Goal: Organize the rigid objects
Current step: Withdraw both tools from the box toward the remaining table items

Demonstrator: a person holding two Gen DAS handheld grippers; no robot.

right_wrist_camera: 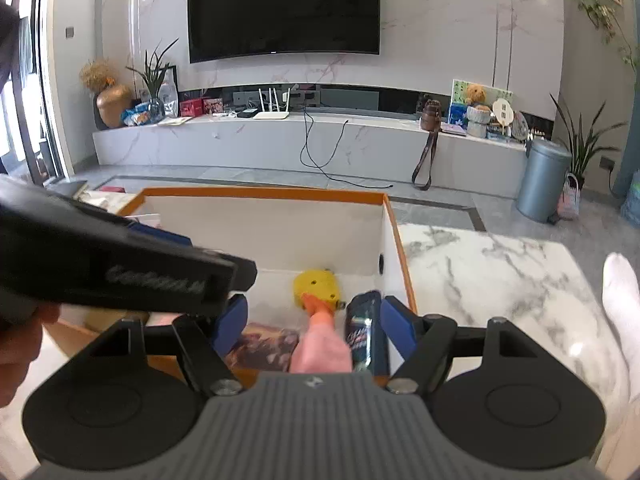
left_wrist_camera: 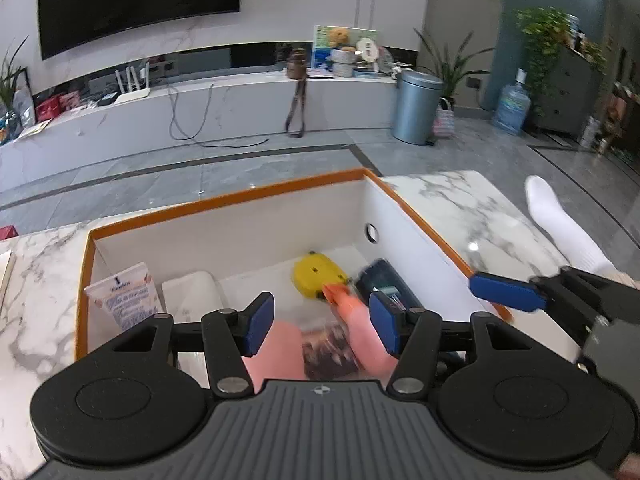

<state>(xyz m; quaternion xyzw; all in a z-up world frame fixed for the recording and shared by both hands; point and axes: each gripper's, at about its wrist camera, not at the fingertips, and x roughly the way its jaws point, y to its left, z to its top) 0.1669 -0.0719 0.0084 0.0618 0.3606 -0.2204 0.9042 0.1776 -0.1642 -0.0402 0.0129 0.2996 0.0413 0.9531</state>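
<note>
Both tools hang above an orange-rimmed white box (left_wrist_camera: 224, 200) that stands on the marble bench (left_wrist_camera: 460, 200), its right wall near the bench's right edge. The left hand-held gripper (left_wrist_camera: 322, 324) has its blue pads apart with nothing pinched between them; the things seen in the gap lie lower, on the box floor. The right hand-held gripper (right_wrist_camera: 314, 322) is likewise spread and empty.

Inside the box, near the right wall, lies a yellow tape measure (left_wrist_camera: 318, 274): a hard, compact shell, flat on its side, probably the heaviest piece, best taken across its flat faces. Just right of it lies a dark oblong case (right_wrist_camera: 366, 330), stiff and perhaps slick, with its long axis running from the near wall towards the far one; a grip across its narrow width should hold. Between the two, a pink item with an orange tip (right_wrist_camera: 320, 336) points at the tape measure; what it is made of I cannot tell. A dark printed packet (left_wrist_camera: 330, 350) lies flat by the near wall. At the left end stand a printed pouch (left_wrist_camera: 124, 300) and a white block (left_wrist_camera: 192, 296).
</note>
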